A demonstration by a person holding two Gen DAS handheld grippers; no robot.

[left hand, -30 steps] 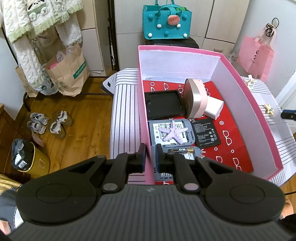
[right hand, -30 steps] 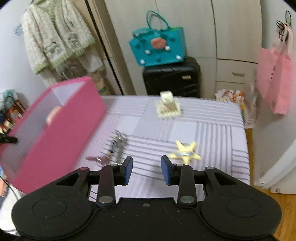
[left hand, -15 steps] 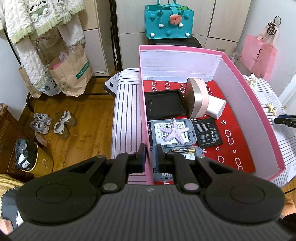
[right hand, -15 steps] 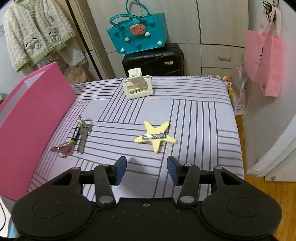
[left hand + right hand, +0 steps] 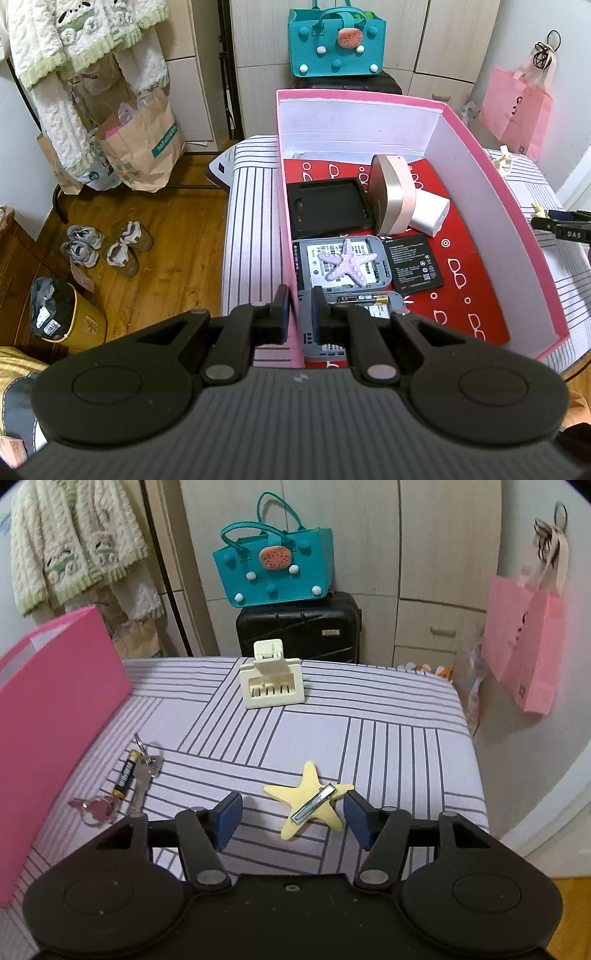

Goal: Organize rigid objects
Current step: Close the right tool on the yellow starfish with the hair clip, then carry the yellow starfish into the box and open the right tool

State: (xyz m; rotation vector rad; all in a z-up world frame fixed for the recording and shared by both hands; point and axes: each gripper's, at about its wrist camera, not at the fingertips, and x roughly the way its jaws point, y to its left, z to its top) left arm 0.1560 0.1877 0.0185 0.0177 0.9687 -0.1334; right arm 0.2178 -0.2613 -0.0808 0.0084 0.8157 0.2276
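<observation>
The left tool (image 5: 297, 310) is clenching the near wall of the pink box (image 5: 532, 236), one finger outside and one inside. Just ahead of it inside the box, a battery (image 5: 364, 298) is lying on a grey phone back, and beyond that a purple starfish (image 5: 349, 263) is sitting on a second grey phone back (image 5: 317, 258). To the right of the starfish, a flat black phone battery (image 5: 413, 263) is showing white print too small to read. Farther ahead, a black case (image 5: 327, 212), a round pink-gold device (image 5: 391, 194) and a white block (image 5: 430, 214) are resting on the red glasses-patterned lining.

The right tool (image 5: 291, 818) is hovering released over the striped tabletop (image 5: 388, 738), its fingers spread on either side of the yellow star hair clip (image 5: 308, 799) (metal clip side up), touching neither point as far as can be seen. To its left, a black-and-gold battery (image 5: 125, 773) with unreadable lettering is lying beside the keys (image 5: 142, 779), near the box's outer wall. Ahead, a cream claw clip (image 5: 271, 681) is standing. A paper bag (image 5: 147, 147) on the floor is reading "hotwind".
</observation>
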